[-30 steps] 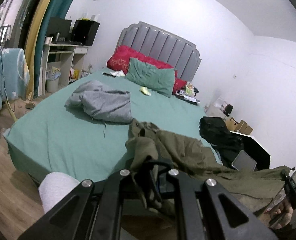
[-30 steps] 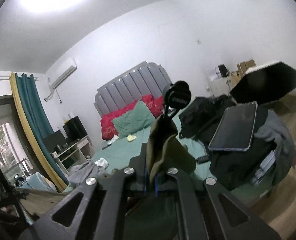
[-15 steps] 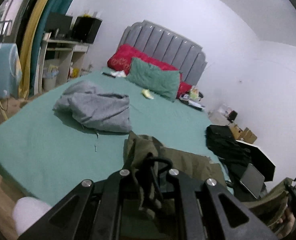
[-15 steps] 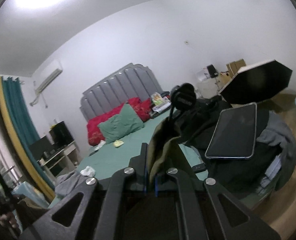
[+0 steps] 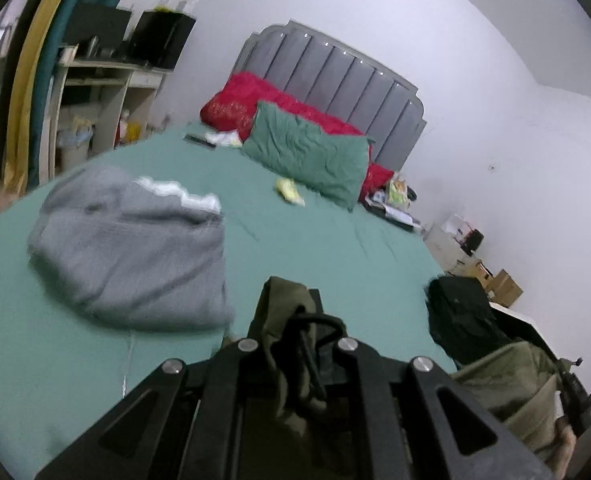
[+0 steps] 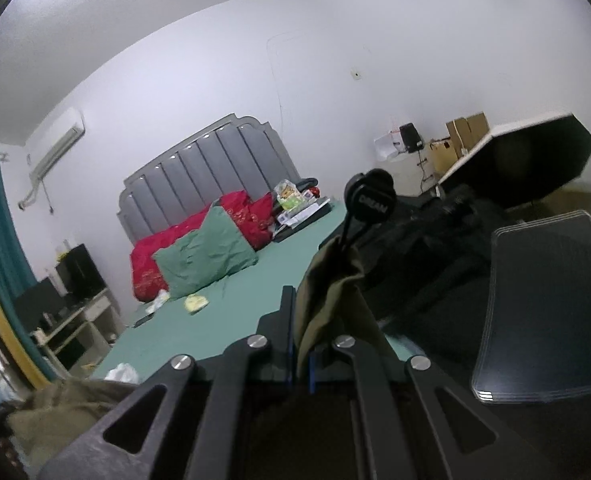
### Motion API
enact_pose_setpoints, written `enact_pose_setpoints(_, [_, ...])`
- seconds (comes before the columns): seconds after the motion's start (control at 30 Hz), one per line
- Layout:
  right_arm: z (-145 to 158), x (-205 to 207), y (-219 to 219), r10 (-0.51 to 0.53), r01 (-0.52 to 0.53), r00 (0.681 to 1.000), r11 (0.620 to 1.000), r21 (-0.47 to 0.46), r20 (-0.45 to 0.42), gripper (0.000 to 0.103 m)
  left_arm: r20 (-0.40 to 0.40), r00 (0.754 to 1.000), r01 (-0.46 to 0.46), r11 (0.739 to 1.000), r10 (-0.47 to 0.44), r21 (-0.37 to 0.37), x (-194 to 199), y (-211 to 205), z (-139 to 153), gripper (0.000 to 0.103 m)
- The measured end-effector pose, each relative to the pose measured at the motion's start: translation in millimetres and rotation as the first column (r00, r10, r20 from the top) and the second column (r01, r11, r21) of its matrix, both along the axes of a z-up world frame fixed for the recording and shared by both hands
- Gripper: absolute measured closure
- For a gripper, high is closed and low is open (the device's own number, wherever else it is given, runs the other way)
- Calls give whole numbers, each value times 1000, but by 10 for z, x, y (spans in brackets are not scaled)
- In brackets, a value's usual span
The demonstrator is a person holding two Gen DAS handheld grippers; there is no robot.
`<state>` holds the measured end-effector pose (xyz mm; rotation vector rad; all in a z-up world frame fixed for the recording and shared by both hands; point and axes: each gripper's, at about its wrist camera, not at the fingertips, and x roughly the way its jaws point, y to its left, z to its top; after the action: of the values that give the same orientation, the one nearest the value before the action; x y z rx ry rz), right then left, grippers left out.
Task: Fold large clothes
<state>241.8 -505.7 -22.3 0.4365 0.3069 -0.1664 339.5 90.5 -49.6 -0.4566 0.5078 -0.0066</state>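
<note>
1. Olive garment (image 5: 285,308): one bunched end is pinched in the left gripper (image 5: 295,344), jaws nearly closed on cloth and a black cord; the other end (image 6: 327,280) is clamped in the right gripper (image 6: 301,344), jaws tight on it.
2. A black tag (image 6: 369,200) stands up from the cloth at the right gripper.
3. Beyond the left gripper: grey garment (image 5: 131,248), crumpled on the green bed (image 5: 327,248).
4. Right of the bed: black bag (image 5: 461,316).
5. Far: green pillow (image 5: 307,156), red pillows (image 5: 235,104), grey headboard (image 5: 335,76).
</note>
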Motion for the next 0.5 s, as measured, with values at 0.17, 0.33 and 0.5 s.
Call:
enact_pose_setpoints(0.17, [-392, 1040, 58, -38, 29, 988, 998, -58, -151, 87, -154, 988, -4, 1000, 1, -23, 846, 73, -289, 18])
enact_pose_setpoints(0.33, [-747, 1194, 87, -38, 24, 979, 997, -70, -199, 25, -188, 981, -41, 997, 52, 63, 701, 140, -615, 10])
enact_pose_setpoints(0.5, [-882, 783, 353, 58, -102, 965, 981, -162, -255, 23, -300, 953, 12, 983, 43, 181, 348, 82, -1050, 8])
